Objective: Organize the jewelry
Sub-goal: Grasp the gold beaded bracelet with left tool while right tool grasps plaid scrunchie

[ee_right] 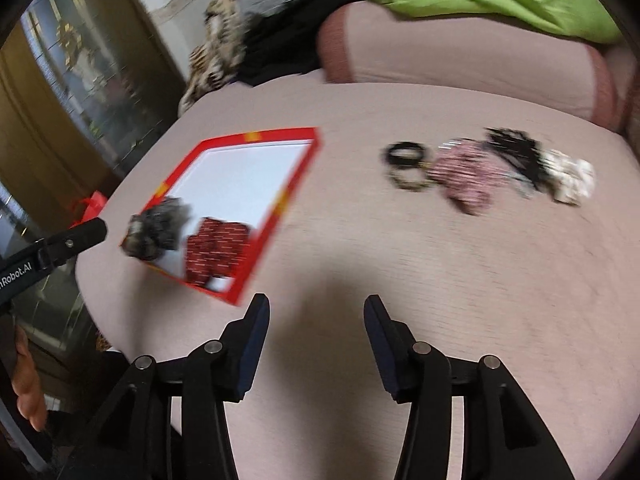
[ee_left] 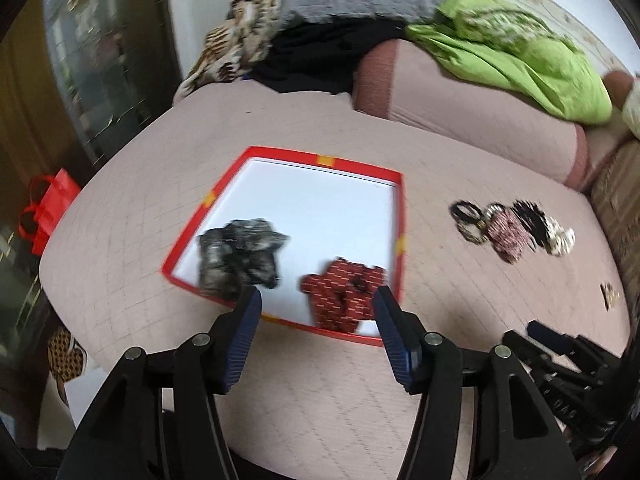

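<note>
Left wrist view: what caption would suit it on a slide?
Open left gripper over a red box holding two scrunchies, grey and red; more hair ties wait beside it.

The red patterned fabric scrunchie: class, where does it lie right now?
In both wrist views the red patterned fabric scrunchie lies inside the red-rimmed white tray, at its near edge, right of the dark grey scrunchie.
</note>
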A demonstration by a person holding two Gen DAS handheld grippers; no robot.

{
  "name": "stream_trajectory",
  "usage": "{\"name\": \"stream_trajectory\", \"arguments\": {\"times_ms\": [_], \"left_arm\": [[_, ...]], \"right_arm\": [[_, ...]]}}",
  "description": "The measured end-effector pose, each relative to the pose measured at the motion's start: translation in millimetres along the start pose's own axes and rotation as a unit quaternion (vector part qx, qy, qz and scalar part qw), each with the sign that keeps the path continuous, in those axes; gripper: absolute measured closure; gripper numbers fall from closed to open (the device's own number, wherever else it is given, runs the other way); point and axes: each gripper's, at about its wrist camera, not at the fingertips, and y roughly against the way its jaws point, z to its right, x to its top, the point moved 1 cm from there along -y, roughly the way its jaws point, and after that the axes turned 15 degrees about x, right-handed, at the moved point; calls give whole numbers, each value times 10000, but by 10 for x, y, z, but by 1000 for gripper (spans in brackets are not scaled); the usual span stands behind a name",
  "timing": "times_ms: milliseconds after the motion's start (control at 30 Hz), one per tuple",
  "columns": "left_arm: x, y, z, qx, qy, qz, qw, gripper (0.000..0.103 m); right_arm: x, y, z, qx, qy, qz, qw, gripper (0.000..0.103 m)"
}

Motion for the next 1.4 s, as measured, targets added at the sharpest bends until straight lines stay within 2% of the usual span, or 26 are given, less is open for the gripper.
{"name": "stream_trajectory", "arguments": {"times_ms": [333,533,867,1100,1267,1400], "left_arm": [[1,12,703,-73,-647,-89,9978,44],[31,-138,961,-161,-833,-236,9961,43],[313,-685,1423,-910,-657,-718,9911,43],[457,-1281,1811,-1321,-501,-1115,9837,43],[573,-1641,2051,-1610,-301,-1324,9776,55],[662,-1786,2191,-1697,-270,-1267,9769,58]], "right_arm": [[-243,621,1025,-572,-755,440,9945,47],[-301,755,1455,-801,-1150,553,9886,47],[-111,676,1727,-921,-1227,598,9863,47],[215,441,1788,-550,-1265,664,9882,43],[484,152,1812,-209,-1366,658,9882,41],[707,-67,1886,-83,-1492,693,9864,40]]}}
